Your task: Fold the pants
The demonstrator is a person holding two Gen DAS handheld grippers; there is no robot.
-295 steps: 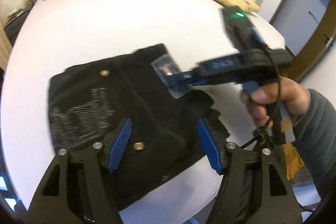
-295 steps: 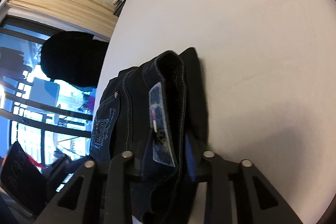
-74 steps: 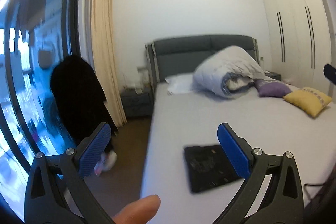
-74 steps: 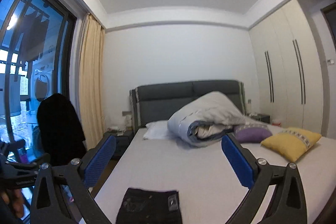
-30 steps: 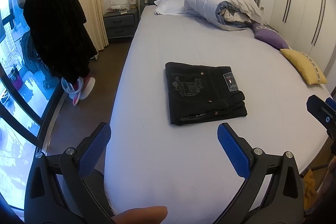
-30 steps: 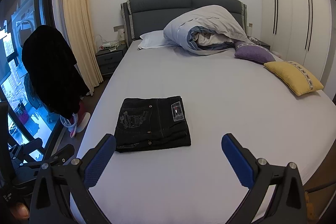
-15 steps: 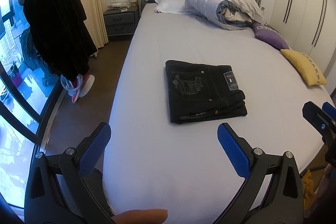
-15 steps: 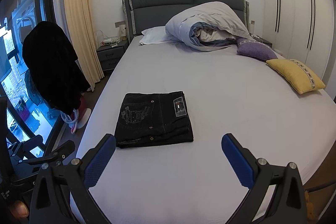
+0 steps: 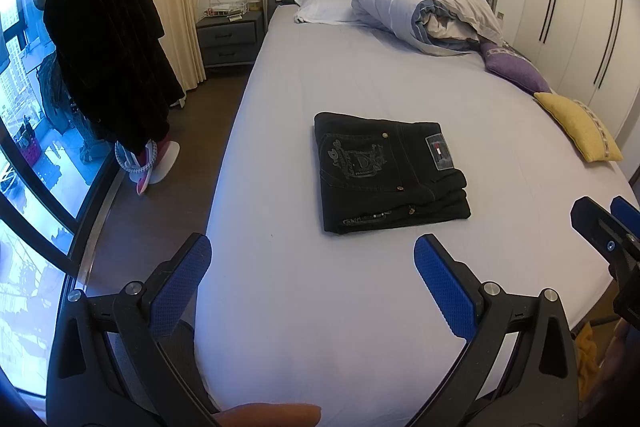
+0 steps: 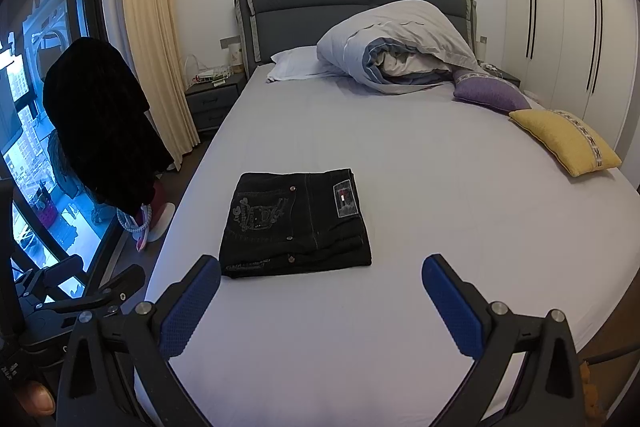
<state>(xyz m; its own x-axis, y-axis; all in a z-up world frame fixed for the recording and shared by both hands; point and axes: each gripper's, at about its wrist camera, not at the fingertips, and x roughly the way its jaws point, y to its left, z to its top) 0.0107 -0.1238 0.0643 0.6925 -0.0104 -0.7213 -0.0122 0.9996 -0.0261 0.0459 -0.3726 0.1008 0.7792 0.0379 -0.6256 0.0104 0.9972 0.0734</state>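
Observation:
The black pants [image 9: 384, 171] lie folded in a flat rectangle on the pale bed sheet [image 9: 320, 307], back pocket and label patch up. They also show in the right wrist view [image 10: 296, 223]. My left gripper [image 9: 312, 279] is open and empty, held back from the bed's foot, well short of the pants. My right gripper [image 10: 320, 303] is open and empty, also back from the pants. The right gripper's tip shows at the right edge of the left wrist view [image 9: 608, 231]; the left gripper shows at the lower left of the right wrist view [image 10: 80, 291].
A rolled duvet [image 10: 400, 47] and white pillow [image 10: 296, 67] lie by the headboard. Purple [image 10: 488, 95] and yellow [image 10: 568, 143] cushions sit on the bed's right side. A black coat [image 9: 108, 51] hangs by the window on the left, next to a nightstand [image 9: 228, 39].
Both grippers have let go of the pants and pulled back from the bed. Over the last second the views have shifted only slightly; the pants have not moved.

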